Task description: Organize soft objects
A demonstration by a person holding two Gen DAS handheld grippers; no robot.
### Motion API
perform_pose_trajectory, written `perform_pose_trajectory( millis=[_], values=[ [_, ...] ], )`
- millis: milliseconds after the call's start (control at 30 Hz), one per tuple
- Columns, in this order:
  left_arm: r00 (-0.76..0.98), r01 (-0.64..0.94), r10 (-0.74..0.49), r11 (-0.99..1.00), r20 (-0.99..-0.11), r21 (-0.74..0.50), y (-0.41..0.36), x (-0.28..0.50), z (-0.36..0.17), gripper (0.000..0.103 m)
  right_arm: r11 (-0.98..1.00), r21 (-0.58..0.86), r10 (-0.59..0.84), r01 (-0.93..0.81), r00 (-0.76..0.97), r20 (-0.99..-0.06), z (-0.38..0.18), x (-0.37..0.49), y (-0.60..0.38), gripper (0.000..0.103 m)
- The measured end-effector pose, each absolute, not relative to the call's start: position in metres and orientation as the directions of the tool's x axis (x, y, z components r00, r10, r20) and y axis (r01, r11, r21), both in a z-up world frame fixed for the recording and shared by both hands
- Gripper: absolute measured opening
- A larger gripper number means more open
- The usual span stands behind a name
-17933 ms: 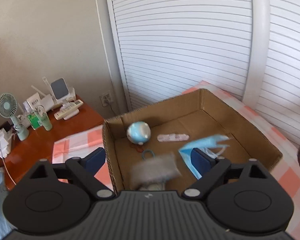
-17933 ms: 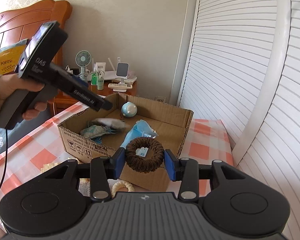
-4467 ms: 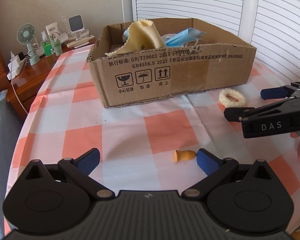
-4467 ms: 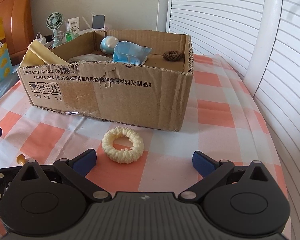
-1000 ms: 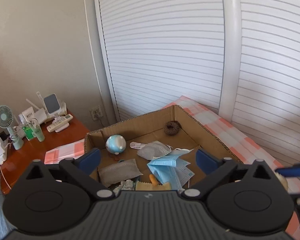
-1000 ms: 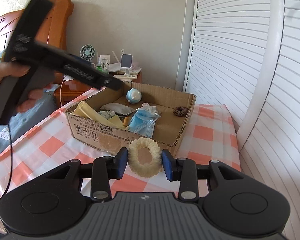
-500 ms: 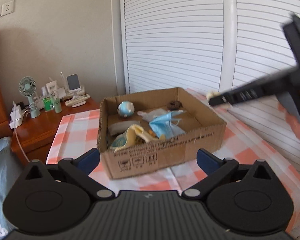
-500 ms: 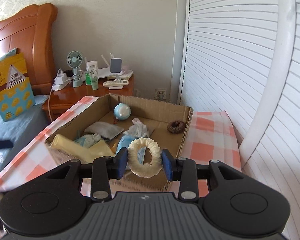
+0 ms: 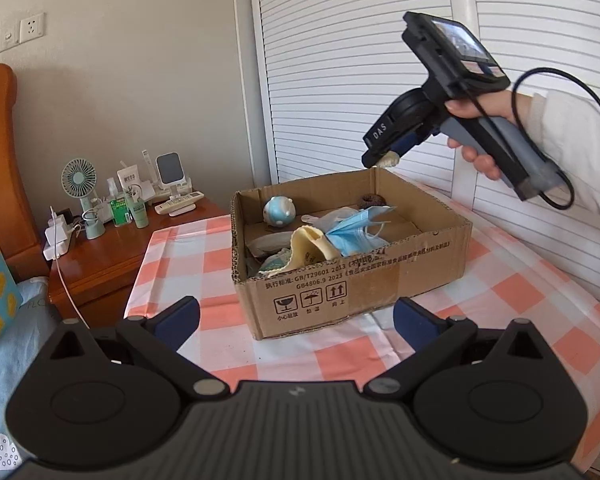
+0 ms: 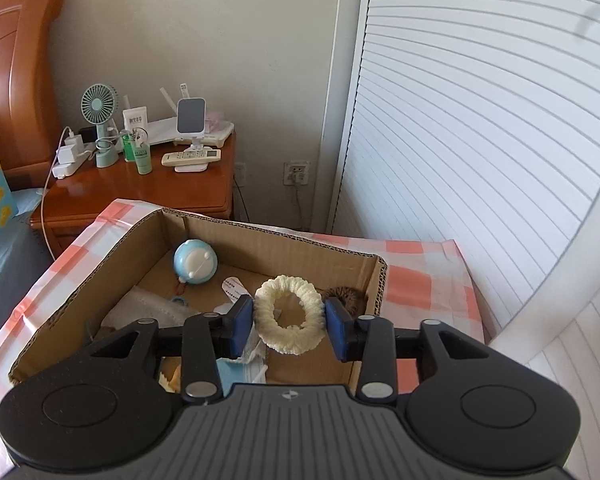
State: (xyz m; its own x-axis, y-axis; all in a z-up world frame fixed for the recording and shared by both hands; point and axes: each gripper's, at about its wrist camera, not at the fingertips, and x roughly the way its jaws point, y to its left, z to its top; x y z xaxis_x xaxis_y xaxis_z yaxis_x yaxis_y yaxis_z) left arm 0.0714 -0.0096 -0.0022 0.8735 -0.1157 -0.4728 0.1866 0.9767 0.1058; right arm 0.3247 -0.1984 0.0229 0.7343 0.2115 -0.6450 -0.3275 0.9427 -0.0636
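My right gripper (image 10: 289, 322) is shut on a cream scrunchie (image 10: 290, 320) and holds it above the far right part of the open cardboard box (image 10: 100, 264). In the left wrist view the right gripper (image 9: 382, 156) hovers over the box's (image 9: 360, 284) back right corner with the scrunchie (image 9: 388, 159) at its tip. The box holds a blue ball (image 10: 195, 261), a brown scrunchie (image 10: 346, 294), blue masks (image 9: 352, 232), a yellow cloth (image 9: 312, 246) and grey cloths. My left gripper (image 9: 296, 316) is open and empty, in front of the box.
The box stands on a table with an orange and white checked cloth (image 9: 520, 292). A wooden nightstand (image 10: 140, 188) with a fan, bottles and a remote stands behind it on the left. White slatted doors (image 10: 480, 140) are at the right. A bed lies at the far left.
My right gripper has moved forward and lower over the box with the cream scrunchie. My left gripper has drawn back and lower, still open.
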Motion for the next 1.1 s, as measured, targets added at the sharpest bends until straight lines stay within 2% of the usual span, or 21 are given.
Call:
perform_pose_trajectory(
  millis=[33,67,100,133,433,733,867,1100],
  values=[
    [0.873,0.185,-0.114,0.977,-0.475,0.105,-0.008,0.072,-0.003,0.102,0.944,-0.074,0.202,-0.323,0.737,-0.645,0.021,0.327,-0.197,0.062],
    [0.871,0.185,-0.115,0.977,-0.478,0.102,-0.008,0.072,-0.004,0.102,0.944,-0.086,0.19,-0.317,0.739,-0.646,0.02,0.329,-0.195,0.083],
    [0.868,0.187,-0.118,0.977,-0.482,0.097,-0.007,0.073,-0.005,0.102,0.945,-0.094,0.182,-0.314,0.742,-0.645,0.019,0.329,-0.194,0.099],
    [0.866,0.186,-0.119,0.978,-0.486,0.092,-0.005,0.073,-0.006,0.102,0.945,-0.1,0.18,-0.31,0.754,-0.632,0.019,0.327,-0.194,0.103],
    [0.858,0.153,-0.095,0.985,-0.505,0.075,-0.003,0.078,-0.006,0.102,0.942,-0.119,0.166,-0.314,0.743,-0.648,0.03,0.29,-0.201,0.103],
    [0.846,0.119,-0.059,0.99,-0.529,0.081,-0.009,0.076,0.003,0.102,0.963,-0.119,0.111,-0.24,0.762,-0.638,0.04,0.196,-0.206,0.103],
    [0.836,0.076,-0.014,0.993,-0.549,0.09,-0.01,0.078,0.015,0.102,0.979,-0.075,0.103,-0.192,0.771,-0.628,0.038,0.154,-0.213,0.103],
    [0.829,0.051,-0.013,0.997,-0.558,0.053,-0.012,0.083,0.038,0.102,0.989,-0.035,0.089,-0.14,0.781,-0.618,0.032,0.107,-0.215,0.103]
  ],
)
